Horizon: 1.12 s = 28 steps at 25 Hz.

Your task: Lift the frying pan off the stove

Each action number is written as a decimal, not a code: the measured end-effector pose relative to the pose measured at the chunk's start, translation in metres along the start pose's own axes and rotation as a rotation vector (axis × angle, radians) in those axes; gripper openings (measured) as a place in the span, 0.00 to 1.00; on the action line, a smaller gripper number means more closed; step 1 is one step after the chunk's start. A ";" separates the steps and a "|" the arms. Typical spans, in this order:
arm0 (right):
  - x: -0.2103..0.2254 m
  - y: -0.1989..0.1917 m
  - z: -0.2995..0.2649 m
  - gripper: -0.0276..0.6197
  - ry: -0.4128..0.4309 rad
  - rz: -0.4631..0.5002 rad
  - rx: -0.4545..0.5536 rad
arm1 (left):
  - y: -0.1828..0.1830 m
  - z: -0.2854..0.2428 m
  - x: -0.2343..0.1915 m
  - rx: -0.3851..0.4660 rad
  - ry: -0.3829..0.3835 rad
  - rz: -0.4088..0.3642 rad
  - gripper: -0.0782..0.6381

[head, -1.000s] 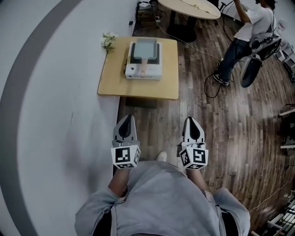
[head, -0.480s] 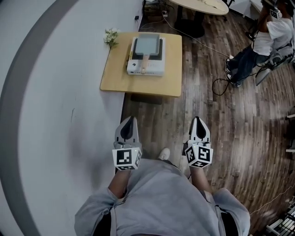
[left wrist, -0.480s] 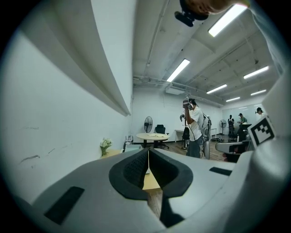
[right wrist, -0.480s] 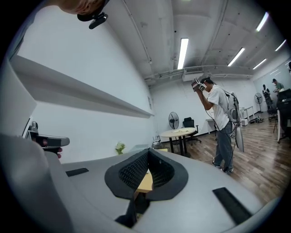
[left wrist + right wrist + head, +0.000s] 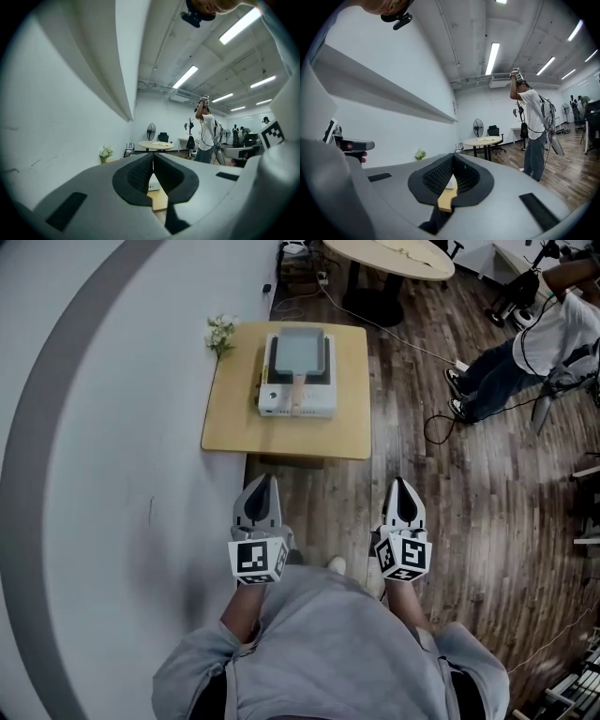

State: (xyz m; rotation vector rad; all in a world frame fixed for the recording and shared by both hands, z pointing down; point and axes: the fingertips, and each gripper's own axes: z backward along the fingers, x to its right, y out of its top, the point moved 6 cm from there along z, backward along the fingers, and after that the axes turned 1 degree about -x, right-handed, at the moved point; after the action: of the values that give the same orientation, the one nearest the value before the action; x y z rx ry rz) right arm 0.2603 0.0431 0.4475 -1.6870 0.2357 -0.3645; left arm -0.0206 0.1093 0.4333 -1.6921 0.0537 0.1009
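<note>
Still standing well short of the counter (image 5: 234,399), frying pan (image 5: 298,348) sitting on the stove (image 5: 319,401) toward the counter's far side, left tool (image 5: 262,486) and right tool (image 5: 402,488) clenched empty, hardly shifted since a second ago, leaving approach and grasp undone.

Grey long-sleeved sweatshirt (image 5: 328,643), left tool (image 5: 266,481) and right tool (image 5: 401,483) in pale grey tapered shells, black ribbed pads (image 5: 138,173) inside, black-and-white square-marker cube (image 5: 256,560) behind each, pale shoe tip (image 5: 336,564)
</note>
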 end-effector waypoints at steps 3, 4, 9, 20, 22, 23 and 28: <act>-0.020 0.005 -0.026 0.04 -0.006 0.011 0.008 | 0.007 -0.021 -0.029 0.023 -0.010 0.001 0.12; -0.027 0.007 -0.034 0.04 -0.006 0.011 0.012 | 0.009 -0.027 -0.038 0.030 -0.012 0.001 0.12; -0.059 0.016 -0.067 0.04 -0.011 0.019 0.032 | 0.016 -0.053 -0.075 0.038 -0.032 0.006 0.11; -0.112 -0.001 -0.105 0.04 0.015 -0.002 -0.010 | 0.017 -0.076 -0.114 0.023 -0.076 0.019 0.12; -0.116 -0.003 -0.110 0.04 0.024 0.002 -0.020 | 0.015 -0.079 -0.116 0.013 -0.079 0.029 0.12; -0.117 -0.003 -0.113 0.04 0.028 0.004 -0.024 | 0.015 -0.081 -0.117 0.008 -0.081 0.032 0.12; -0.113 -0.004 -0.143 0.04 0.051 0.001 -0.032 | 0.011 -0.102 -0.121 -0.003 -0.073 0.036 0.12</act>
State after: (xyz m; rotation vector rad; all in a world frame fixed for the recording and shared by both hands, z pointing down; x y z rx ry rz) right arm 0.1020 -0.0476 0.4568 -1.7105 0.2810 -0.4049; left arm -0.1387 0.0039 0.4470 -1.6893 0.0300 0.1897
